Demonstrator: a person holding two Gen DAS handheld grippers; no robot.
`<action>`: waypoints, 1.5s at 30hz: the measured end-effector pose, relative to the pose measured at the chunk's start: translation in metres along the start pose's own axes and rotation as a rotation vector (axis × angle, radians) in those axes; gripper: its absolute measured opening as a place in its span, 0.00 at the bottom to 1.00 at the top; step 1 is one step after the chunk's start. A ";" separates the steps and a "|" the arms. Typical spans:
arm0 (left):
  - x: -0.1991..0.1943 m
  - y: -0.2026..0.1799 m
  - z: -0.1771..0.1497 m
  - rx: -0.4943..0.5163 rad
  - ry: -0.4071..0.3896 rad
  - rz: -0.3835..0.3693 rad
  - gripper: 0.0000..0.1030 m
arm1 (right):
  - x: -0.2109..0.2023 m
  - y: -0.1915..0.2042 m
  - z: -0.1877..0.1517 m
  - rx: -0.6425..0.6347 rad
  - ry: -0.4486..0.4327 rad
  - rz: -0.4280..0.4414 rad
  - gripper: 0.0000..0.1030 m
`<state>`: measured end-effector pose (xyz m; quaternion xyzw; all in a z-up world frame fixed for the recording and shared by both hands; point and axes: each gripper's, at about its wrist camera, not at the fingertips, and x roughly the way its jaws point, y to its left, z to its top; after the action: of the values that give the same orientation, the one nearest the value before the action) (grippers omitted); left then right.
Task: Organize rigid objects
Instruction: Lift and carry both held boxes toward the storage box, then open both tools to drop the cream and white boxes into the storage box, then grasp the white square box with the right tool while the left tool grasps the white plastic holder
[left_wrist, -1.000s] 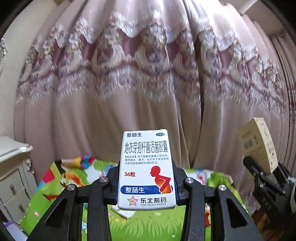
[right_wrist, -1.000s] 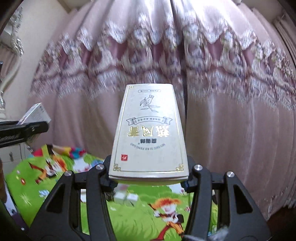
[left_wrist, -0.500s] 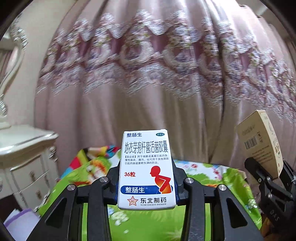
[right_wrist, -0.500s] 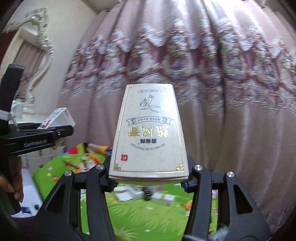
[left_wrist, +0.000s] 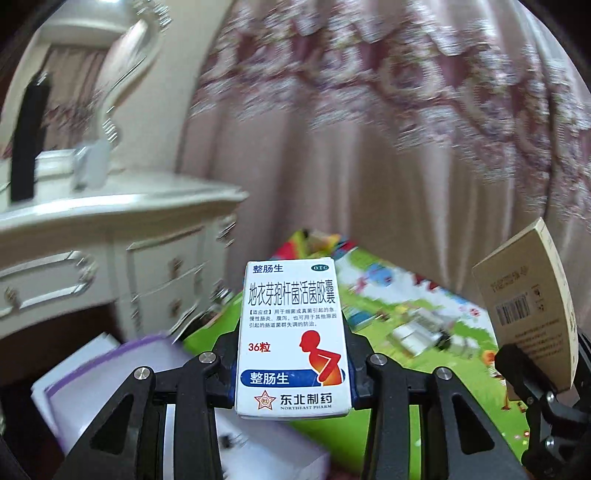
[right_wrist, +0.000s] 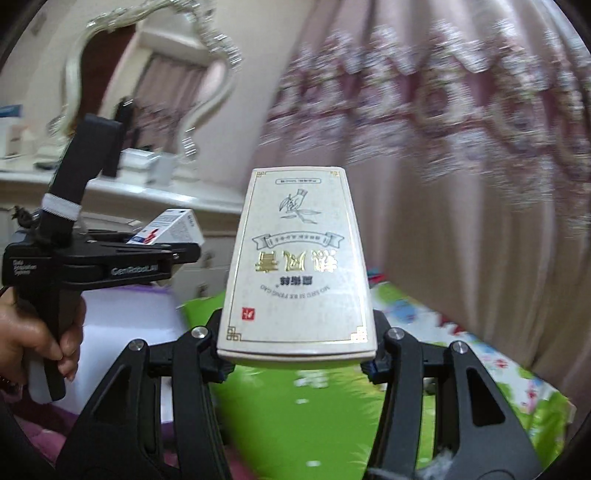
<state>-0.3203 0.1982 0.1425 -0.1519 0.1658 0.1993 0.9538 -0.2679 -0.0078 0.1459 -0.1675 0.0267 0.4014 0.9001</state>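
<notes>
Gripping a white medicine box (left_wrist: 291, 343) upright, the left gripper (left_wrist: 293, 365) hangs above the green cartoon mat (left_wrist: 436, 369), while the right gripper (right_wrist: 297, 354) clamps a cream box (right_wrist: 297, 266) alongside.

Soft, even indoor light with no hard shadows; its source cannot be told. Both fisheye views bend straight lines and go black at the corners. The pink curtain (left_wrist: 406, 129), white dresser (left_wrist: 110, 236) and green cartoon mat (left_wrist: 424, 325) are smeared by motion blur, worst toward 12 and 3 o'clock, while the medicine box (left_wrist: 291, 339) and cream box (right_wrist: 299, 273) stay sharp
</notes>
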 end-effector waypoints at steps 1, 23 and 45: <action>0.002 0.012 -0.004 -0.017 0.030 0.025 0.40 | 0.006 0.007 -0.001 -0.002 0.012 0.035 0.54; 0.036 0.153 -0.104 -0.278 0.446 0.428 0.81 | 0.117 0.125 -0.066 -0.068 0.476 0.604 0.68; 0.205 -0.139 -0.083 0.175 0.609 -0.159 0.97 | 0.090 -0.288 -0.245 0.619 0.788 -0.360 0.89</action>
<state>-0.1040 0.1143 0.0214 -0.1345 0.4474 0.0545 0.8825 0.0246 -0.2019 -0.0210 -0.0342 0.4510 0.1204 0.8837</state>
